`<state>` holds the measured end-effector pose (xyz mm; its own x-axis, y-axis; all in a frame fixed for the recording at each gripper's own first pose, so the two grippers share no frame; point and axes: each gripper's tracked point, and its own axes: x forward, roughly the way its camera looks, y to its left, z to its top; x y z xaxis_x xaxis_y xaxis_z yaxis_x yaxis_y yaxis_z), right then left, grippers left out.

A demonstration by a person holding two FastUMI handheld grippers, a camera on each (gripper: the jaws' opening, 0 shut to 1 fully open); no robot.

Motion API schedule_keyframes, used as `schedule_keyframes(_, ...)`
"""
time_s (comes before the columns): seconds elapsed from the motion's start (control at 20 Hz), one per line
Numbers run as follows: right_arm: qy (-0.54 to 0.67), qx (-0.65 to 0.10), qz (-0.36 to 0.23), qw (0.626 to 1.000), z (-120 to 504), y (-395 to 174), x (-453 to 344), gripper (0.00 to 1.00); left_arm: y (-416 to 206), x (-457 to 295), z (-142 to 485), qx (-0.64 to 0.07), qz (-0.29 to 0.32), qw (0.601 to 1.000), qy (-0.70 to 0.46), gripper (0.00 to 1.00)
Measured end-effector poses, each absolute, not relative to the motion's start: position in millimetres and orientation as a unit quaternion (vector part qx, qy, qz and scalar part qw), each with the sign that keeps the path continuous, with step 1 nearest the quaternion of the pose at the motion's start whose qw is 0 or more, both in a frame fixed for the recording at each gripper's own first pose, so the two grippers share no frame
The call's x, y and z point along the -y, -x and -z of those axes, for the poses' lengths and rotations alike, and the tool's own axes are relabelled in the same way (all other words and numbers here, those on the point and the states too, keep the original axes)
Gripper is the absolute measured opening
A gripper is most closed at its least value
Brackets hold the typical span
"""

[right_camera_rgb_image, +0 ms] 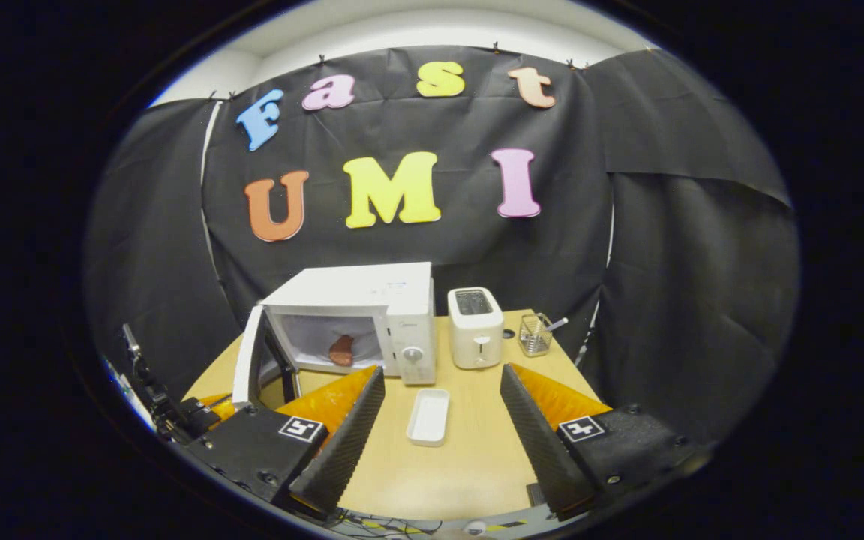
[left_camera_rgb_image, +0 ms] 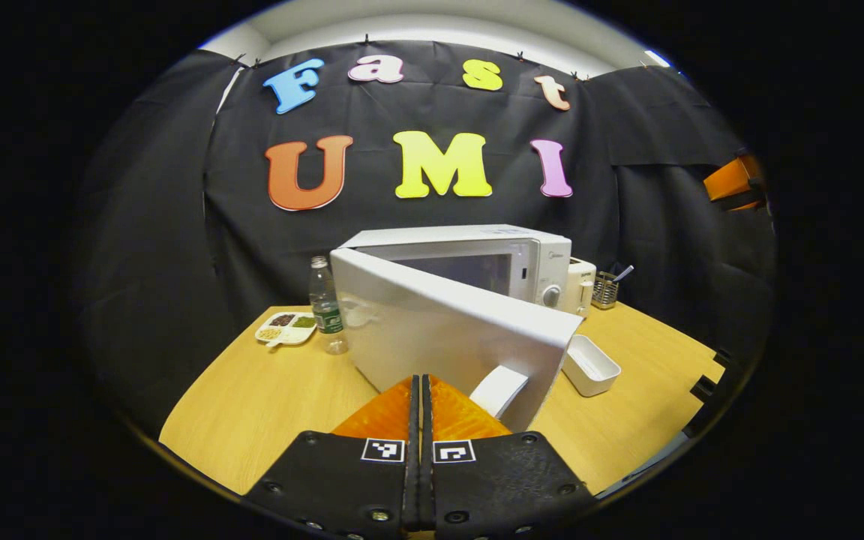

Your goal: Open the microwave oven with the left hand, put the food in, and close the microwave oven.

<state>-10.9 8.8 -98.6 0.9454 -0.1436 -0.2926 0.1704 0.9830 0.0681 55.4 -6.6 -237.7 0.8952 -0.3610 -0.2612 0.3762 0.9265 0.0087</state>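
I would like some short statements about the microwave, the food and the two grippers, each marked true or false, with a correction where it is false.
1. The microwave door is closed. False: it stands open, swung out to the side.
2. A piece of food lies inside the microwave. True.
3. The right gripper holds the food. False: its fingers are wide apart with nothing between them.
4. The left gripper has its fingers together. True: they meet, just in front of the door's outer face, with nothing visible between them.
5. The white tray on the table is full of food. False: it is empty.
6. A toaster stands beside the microwave. True.
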Motion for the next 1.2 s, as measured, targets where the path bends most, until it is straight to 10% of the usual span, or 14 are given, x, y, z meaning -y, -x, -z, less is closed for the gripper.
schedule_keyframes(1.2, -0.056, -0.148, 0.179, 0.971, 94, 13, 109, 0.99, -162, 171, 243, -0.096, 0.281, 0.953, -0.056, 0.02)
